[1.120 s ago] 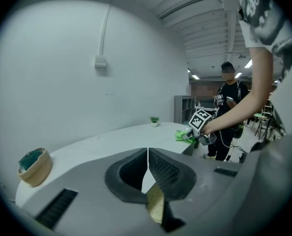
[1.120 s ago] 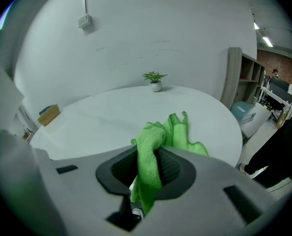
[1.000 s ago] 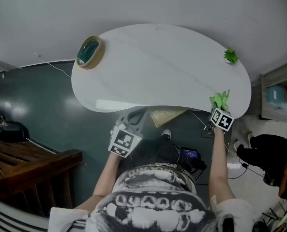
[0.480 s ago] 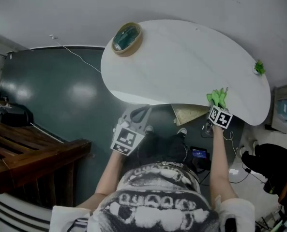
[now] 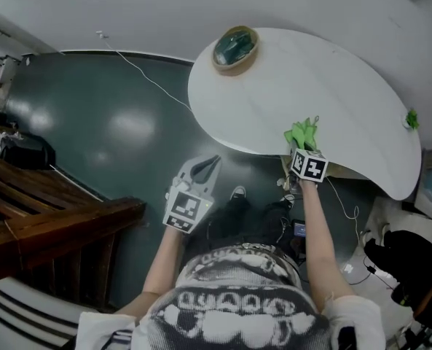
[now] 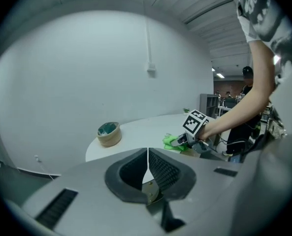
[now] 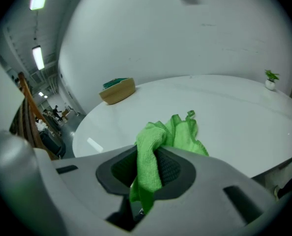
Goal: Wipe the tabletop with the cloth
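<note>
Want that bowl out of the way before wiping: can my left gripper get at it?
Probably yes. The left gripper hangs shut and empty off the table, and nothing stands between it and the bowl at the table's edge. It must open first.

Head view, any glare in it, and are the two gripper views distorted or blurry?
Head view: soft glare patches on the dark floor, strong fisheye bend. Left gripper view: black vignette corners, bulging wall, fairly sharp. Right gripper view: same vignette, cloth crisp, a small bright highlight on the tabletop.
</note>
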